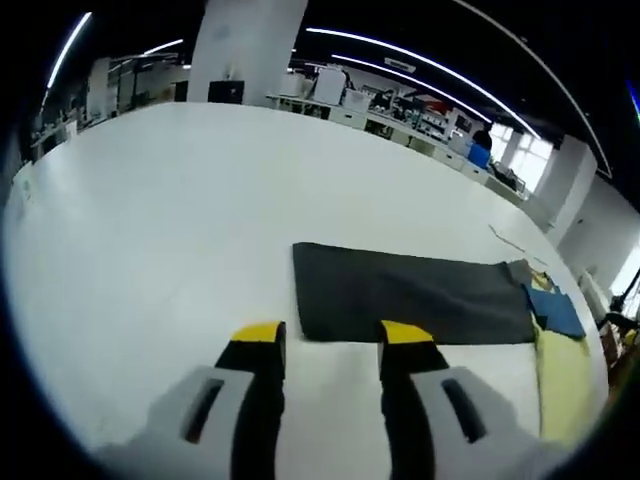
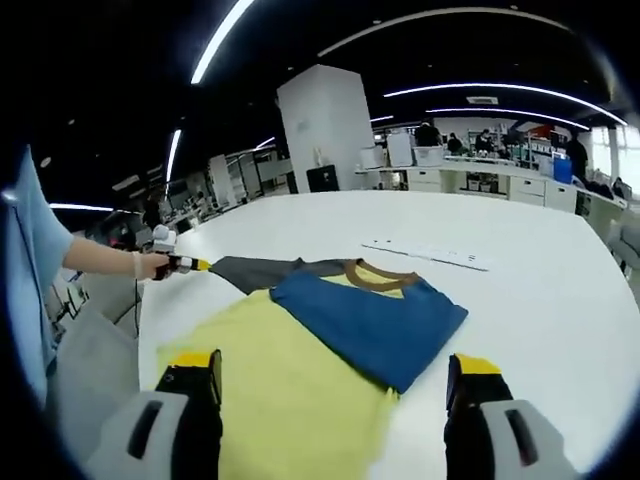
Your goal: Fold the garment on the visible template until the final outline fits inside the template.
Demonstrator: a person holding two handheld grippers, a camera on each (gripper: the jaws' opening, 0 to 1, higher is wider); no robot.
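A yellow garment (image 2: 290, 390) lies flat on the white table (image 2: 540, 300), with a blue part (image 2: 375, 320) folded over it and a brown collar (image 2: 380, 272) at its far end. A dark grey rectangular sheet (image 1: 410, 295) stretches out from under it. In the left gripper view the blue part (image 1: 555, 310) and yellow cloth (image 1: 565, 385) sit at the right end of that sheet. My left gripper (image 1: 333, 335) is open, its yellow tips just short of the sheet's near edge. My right gripper (image 2: 333, 368) stands wide open over the yellow cloth, holding nothing.
A person's hand holds the left gripper (image 2: 198, 265) at the grey sheet's (image 2: 255, 270) far left end. A thin white strip (image 2: 430, 253) lies on the table beyond the collar. Desks, a white pillar (image 2: 325, 130) and people stand far behind.
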